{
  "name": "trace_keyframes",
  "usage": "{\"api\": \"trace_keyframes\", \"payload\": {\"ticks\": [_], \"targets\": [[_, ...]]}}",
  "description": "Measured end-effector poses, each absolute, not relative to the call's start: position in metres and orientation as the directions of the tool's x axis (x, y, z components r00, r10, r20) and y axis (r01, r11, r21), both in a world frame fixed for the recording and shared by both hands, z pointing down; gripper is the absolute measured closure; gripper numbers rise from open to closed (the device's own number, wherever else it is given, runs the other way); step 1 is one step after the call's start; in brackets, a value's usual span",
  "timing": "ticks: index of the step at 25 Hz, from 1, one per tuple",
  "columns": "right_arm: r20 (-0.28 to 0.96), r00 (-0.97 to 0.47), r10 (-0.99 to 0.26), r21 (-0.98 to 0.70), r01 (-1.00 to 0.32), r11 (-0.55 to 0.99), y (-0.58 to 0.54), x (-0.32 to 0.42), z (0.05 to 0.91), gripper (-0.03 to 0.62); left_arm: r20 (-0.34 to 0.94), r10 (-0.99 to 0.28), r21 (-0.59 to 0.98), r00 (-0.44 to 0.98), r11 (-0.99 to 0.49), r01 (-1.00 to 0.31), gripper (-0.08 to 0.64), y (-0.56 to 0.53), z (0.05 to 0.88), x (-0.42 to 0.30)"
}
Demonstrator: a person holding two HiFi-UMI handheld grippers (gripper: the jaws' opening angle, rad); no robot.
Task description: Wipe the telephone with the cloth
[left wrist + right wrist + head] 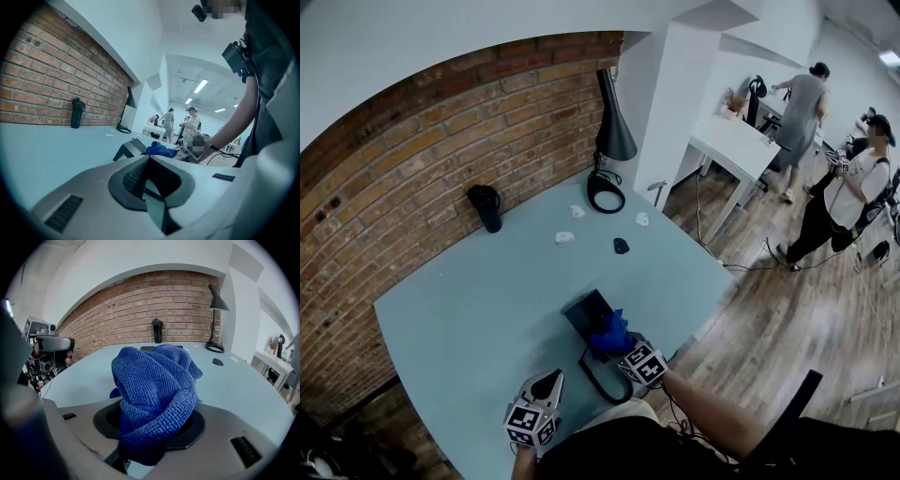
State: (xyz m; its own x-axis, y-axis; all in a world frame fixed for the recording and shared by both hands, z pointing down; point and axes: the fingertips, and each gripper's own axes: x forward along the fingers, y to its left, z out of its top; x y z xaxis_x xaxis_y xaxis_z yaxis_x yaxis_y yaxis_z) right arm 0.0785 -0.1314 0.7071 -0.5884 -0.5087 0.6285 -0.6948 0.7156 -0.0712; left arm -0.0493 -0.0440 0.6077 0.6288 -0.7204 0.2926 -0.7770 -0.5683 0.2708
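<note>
Right gripper (pixel 621 347) is reaching in low over the near edge of the pale blue counter (pixel 478 300). The person's bare right forearm (pixel 717 412) is angling in from the lower right. Its jaws are clamping a bunched blue microfibre cloth (pixel 611 330), folds bulging up out of the grip. The cloth is pressing onto the near end of the black wedge-shaped telephone (pixel 585 309), which is sitting on the counter close to the person. A black cord (pixel 602 380) is looping off it toward the counter edge.

Left gripper (pixel 551 380) is hanging back, left of the telephone and clear of it. Its jaws appear drawn together with nothing between them, only a thin wedge of counter showing.

Black bottle (pixel 486 207) is standing far back by the red brick wall (pixel 441 141).
</note>
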Motion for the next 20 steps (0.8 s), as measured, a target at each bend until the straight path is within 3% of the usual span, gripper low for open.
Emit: {"api": "trace_keyframes", "payload": {"ticks": [20], "targets": [[0.662,-0.573,-0.483,-0.131,-0.724,0.678,-0.11,0.088,0.715,0.379,0.305,-0.714,0.294,0.63,-0.558,-0.776,0.56,-0.041,0.612,-0.05]]}}
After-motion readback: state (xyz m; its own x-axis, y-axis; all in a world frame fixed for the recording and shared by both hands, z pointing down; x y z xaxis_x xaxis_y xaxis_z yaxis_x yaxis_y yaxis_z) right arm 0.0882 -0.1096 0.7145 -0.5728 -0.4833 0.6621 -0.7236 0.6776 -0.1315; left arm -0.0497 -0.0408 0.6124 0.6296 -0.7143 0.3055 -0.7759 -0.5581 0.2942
